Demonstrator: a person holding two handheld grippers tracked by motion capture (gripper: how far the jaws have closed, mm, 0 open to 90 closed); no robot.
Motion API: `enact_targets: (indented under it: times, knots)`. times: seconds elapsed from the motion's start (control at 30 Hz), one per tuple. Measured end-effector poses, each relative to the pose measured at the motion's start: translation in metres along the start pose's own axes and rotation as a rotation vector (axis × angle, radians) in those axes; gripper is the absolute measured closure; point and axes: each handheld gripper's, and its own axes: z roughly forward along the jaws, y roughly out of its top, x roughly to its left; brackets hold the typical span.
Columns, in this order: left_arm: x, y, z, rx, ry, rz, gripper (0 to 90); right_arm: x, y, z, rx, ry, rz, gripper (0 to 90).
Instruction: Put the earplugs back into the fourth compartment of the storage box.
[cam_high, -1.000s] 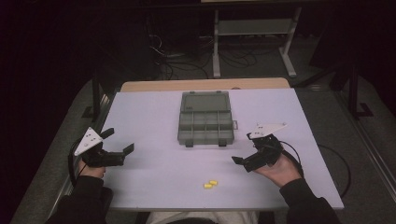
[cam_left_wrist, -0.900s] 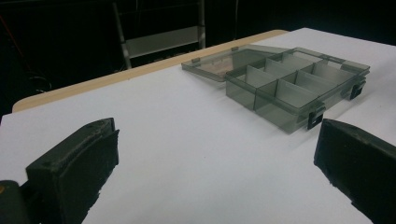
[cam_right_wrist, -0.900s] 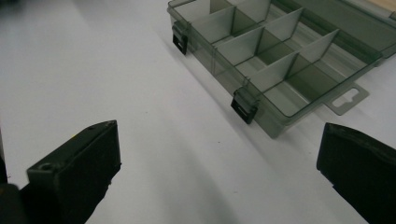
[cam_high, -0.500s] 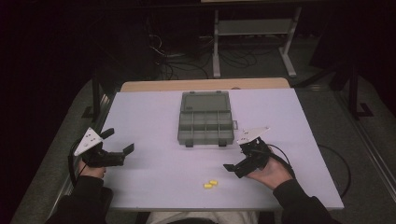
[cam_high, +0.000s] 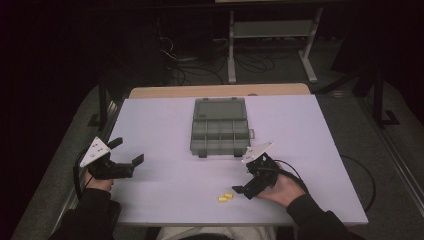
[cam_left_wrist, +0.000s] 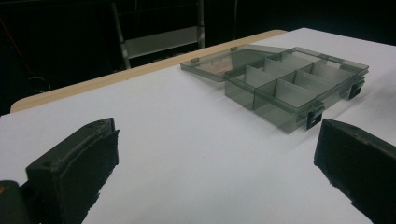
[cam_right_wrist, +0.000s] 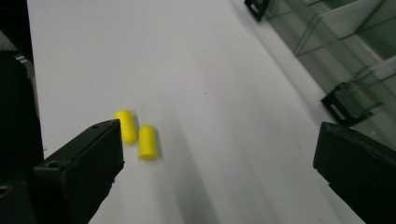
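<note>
Two small yellow cylinders (cam_high: 225, 197) lie side by side near the table's front edge; in the right gripper view they (cam_right_wrist: 147, 142) sit just inside my left jaw. My right gripper (cam_high: 243, 179) is open, low over the table, just right of them, touching neither. A grey see-through compartment box (cam_high: 220, 135) lies mid-table with its lid (cam_high: 220, 109) folded back flat; its compartments look empty (cam_left_wrist: 289, 86). My left gripper (cam_high: 127, 151) rests open at the table's left side, pointing towards the box, with nothing between its jaws (cam_left_wrist: 215, 158).
The white tabletop (cam_high: 165, 120) has bare room between the grippers and the box. The box's black latches (cam_right_wrist: 345, 105) face the front. A metal frame (cam_high: 270, 30) and cables stand on the dark floor beyond the far edge.
My right gripper has moved left and nearer the front edge, closing in on the yellow cylinders. The left gripper has stayed put.
</note>
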Motion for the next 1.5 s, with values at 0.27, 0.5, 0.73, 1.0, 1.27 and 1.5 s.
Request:
enact_targets:
  times: [0.27, 0.5, 0.73, 1.0, 1.27, 1.5]
  knots:
    - [0.0, 0.0, 0.0, 0.0, -0.001, 0.001, 0.0, 0.008, 0.002, 0.012, 0.035, 0.05, -0.028, 6.0]
    - [0.0, 0.0, 0.001, 0.001, -0.001, 0.0, 0.0, 0.013, 0.003, 0.019, 0.063, 0.103, -0.055, 16.7]
    - [0.0, 0.0, 0.001, 0.002, -0.006, -0.002, 0.0, 0.02, 0.003, 0.028, 0.1, 0.173, -0.084, 38.8]
    - [0.0, 0.0, 0.001, 0.001, -0.007, -0.004, 0.0, 0.025, 0.004, 0.033, 0.127, 0.174, -0.113, 60.4]
    - [0.0, 0.0, 0.001, 0.002, -0.008, -0.004, 0.0, 0.027, 0.006, 0.033, 0.127, 0.18, -0.117, 74.8]
    - [0.0, 0.0, 0.001, 0.002, -0.008, -0.003, 0.0, 0.026, 0.005, 0.035, 0.148, 0.183, -0.113, 79.0]
